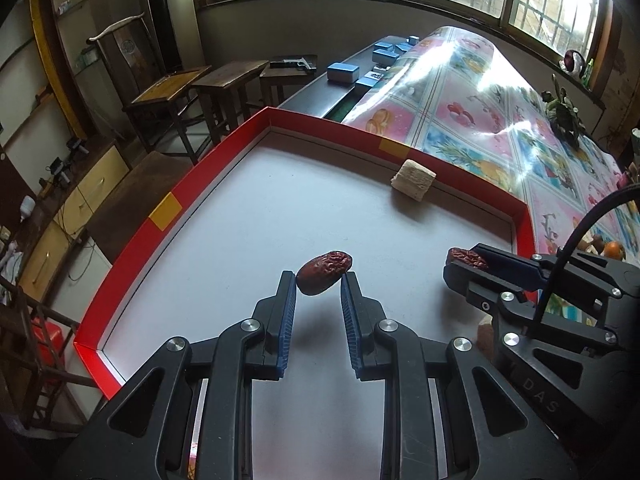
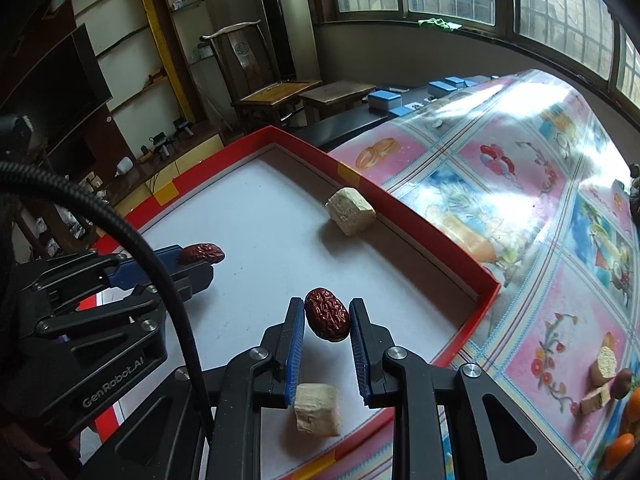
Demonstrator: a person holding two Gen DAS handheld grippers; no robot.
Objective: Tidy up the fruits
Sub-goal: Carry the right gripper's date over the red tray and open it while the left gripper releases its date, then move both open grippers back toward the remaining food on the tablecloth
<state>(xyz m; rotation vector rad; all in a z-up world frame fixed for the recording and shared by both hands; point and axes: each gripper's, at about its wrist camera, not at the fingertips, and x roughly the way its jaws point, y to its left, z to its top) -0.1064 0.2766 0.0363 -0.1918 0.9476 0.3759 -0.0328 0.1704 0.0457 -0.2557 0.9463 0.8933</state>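
My left gripper [image 1: 319, 280] is shut on a wrinkled red date [image 1: 324, 272] and holds it above the white floor of the red-rimmed tray [image 1: 132, 236]. My right gripper [image 2: 326, 312] is shut on a second red date [image 2: 327, 314], also above the tray [image 2: 432, 240]. Each gripper shows in the other's view: the right one [image 1: 460, 262] with its date [image 1: 466, 258], the left one [image 2: 208, 258] with its date [image 2: 201, 253]. A beige cube [image 1: 413, 179] lies against the tray's far wall, also in the right wrist view [image 2: 351, 211]. Another beige cube [image 2: 317, 409] lies in the tray under my right gripper.
The tray sits on a table with a glossy flowered cloth [image 2: 540, 200]. More beige pieces [image 2: 602, 364] and orange fruit [image 2: 620, 444] lie on the cloth at the right. Blue boxes [image 1: 342, 72] sit at the table's far end. Wooden stools [image 1: 228, 80] and a chair [image 2: 276, 92] stand beyond.
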